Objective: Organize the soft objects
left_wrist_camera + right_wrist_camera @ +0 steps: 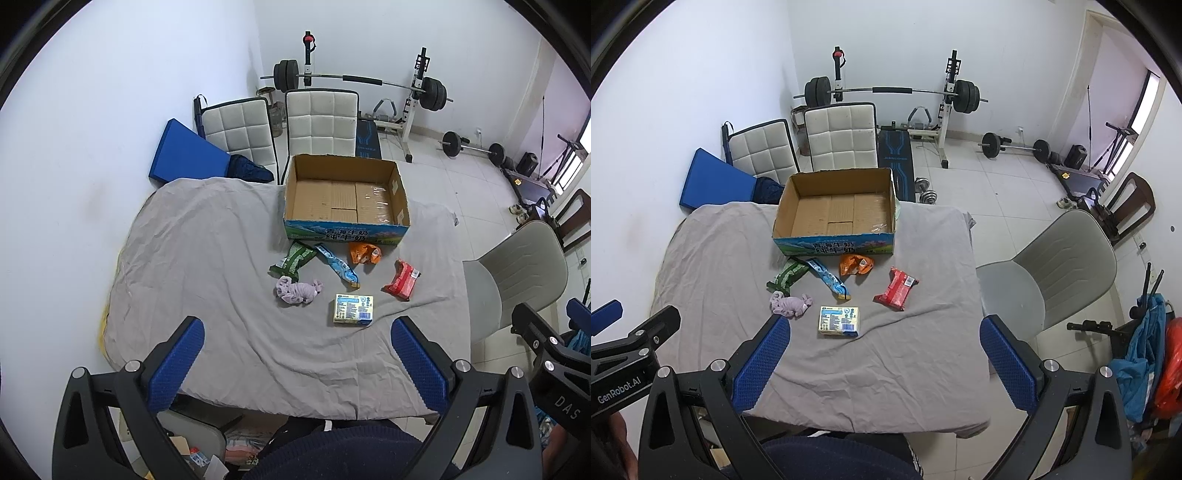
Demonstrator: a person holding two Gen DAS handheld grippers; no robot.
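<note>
Grippers, left and right, gape over four packets, one pouch, one carton.

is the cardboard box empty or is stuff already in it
Empty. The cardboard box sits open-topped with only its bare brown floor showing in both views.
</note>
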